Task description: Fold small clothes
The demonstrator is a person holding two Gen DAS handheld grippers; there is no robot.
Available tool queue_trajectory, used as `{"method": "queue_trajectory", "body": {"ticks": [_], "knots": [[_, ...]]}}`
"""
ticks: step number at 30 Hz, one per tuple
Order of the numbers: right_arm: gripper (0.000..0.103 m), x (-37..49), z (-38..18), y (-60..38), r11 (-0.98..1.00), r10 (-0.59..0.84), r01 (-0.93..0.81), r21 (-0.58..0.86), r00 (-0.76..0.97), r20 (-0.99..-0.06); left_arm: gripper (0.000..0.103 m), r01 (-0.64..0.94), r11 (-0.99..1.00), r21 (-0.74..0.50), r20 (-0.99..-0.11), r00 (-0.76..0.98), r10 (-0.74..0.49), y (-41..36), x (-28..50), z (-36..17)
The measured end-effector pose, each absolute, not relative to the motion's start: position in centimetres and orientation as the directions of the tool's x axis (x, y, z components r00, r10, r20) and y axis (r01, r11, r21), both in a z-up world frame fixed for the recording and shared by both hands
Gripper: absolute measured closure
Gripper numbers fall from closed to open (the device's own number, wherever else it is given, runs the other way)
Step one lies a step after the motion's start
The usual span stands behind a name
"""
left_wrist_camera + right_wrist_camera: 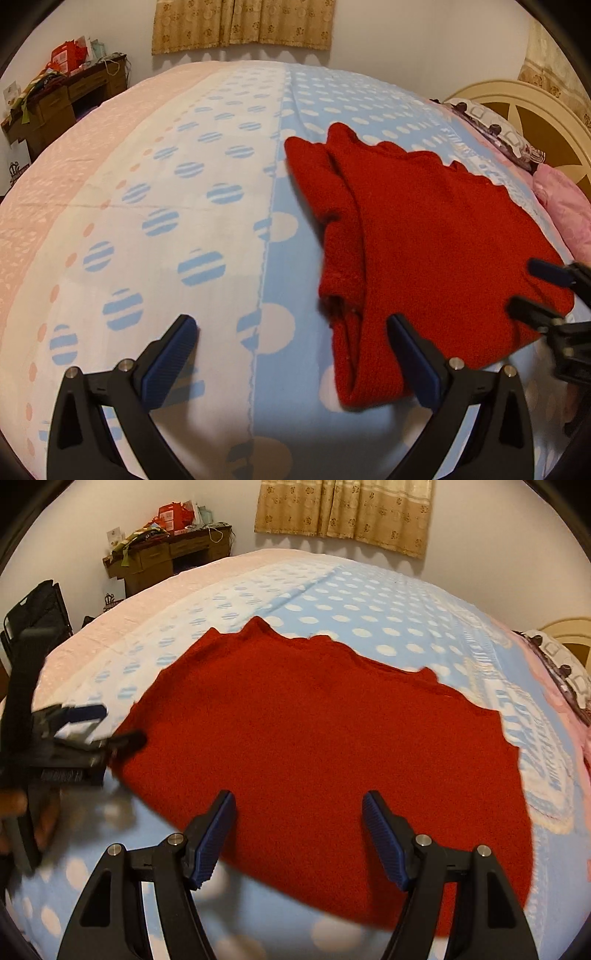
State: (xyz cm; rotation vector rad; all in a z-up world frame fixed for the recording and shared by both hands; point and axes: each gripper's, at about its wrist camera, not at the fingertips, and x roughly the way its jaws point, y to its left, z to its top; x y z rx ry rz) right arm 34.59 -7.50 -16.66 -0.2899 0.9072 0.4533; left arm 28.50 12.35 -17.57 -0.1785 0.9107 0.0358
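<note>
Left wrist view: the left gripper, black-framed with blue ribbed pads, is held with its jaws wide apart and nothing between them; its right-hand finger lies over the near left corner of the red knitted garment, while its left-hand finger hangs above bare bedding. Whether that finger presses on the knit or only hovers cannot be told. The right gripper, of the same build, is likewise spread wide and empty, with both fingers set over the near edge of the garment

For the step in hand, judged to be the taking up of the near hem for the next fold, both layers at each corner should be caught together, the bedding below being left out of the bite. The two corners should be raised evenly and carried straight toward the far edge, so that the crease is laid square and the already doubled left side, where a fold is seen, is not pulled open

The garment is spread flat on the blue, white and pink spotted bedcover, right of the bed's middle. Its near edge lies under both tools, its body stretching away from them toward the far curtained wall, pillows being well off to the right
</note>
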Motion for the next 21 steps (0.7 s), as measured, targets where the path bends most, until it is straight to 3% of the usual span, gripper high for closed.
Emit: {"method": "queue_trajectory", "body": {"ticks": [5, 11, 16, 21], "knots": [[0.03, 34.5, -17.6, -7.5, 0.872, 0.254, -0.488, -0.043, 0.525, -0.812, 0.0, -0.107, 0.981, -0.163, -0.77, 0.635, -0.059, 12.8, 27.8, -17.1], [0.03, 31.8, -15.0, -5.6, 0.816, 0.283, -0.564, -0.129, 0.583, -0.762, 0.0, -0.175, 0.976, -0.132, -0.691, 0.722, 0.036, 14.8, 26.2, -14.2], [0.03, 29.3, -15.1, -1.0, 0.716, 0.319, -0.669, -0.2, 0.568, -0.759, 0.0, -0.211, 0.973, -0.092, -0.732, 0.677, 0.078, 17.0, 27.1, -14.8], [0.03, 27.9, -16.6, 3.1, 0.619, 0.299, -0.719, -0.316, 0.588, -0.751, 0.0, -0.208, 0.965, -0.159, -0.762, 0.647, 0.014, 18.9, 27.3, -15.1]]}}
